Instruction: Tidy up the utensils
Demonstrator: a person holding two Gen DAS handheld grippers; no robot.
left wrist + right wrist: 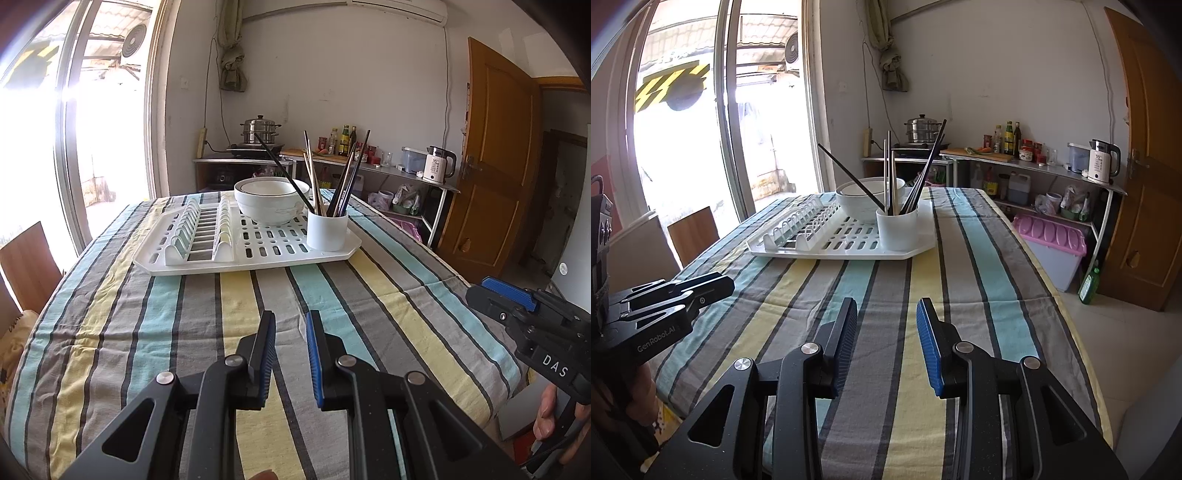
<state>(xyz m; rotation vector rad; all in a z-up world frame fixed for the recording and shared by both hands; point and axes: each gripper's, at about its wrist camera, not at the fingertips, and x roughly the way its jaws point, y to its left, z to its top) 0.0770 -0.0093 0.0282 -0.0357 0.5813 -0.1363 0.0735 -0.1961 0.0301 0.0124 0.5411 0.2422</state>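
Chopsticks point(332, 177) stand splayed in a white cup point(327, 230) on the drying rack point(258, 254), beside a bowl point(266, 199), at the table's point(221, 332) far end. Left hand-held gripper point(290, 325) narrowly parted, empty; right hand-held gripper point(886, 314) released, empty. Risk: a careless reach catches leaning sticks and tips the cup.

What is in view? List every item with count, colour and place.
drying rack: one, white, on the table's far half
bowls: two stacked, white, on the rack
utensil cup: one, white, rack's right corner
chopsticks: several, dark and light, standing in the cup
tablecloth: one, striped blue, yellow and grey, over the table
kettle: one, white, on the back shelf
steamer pot: one, steel, on the back counter
left gripper: fingers slightly apart, empty
right gripper: fingers apart, empty
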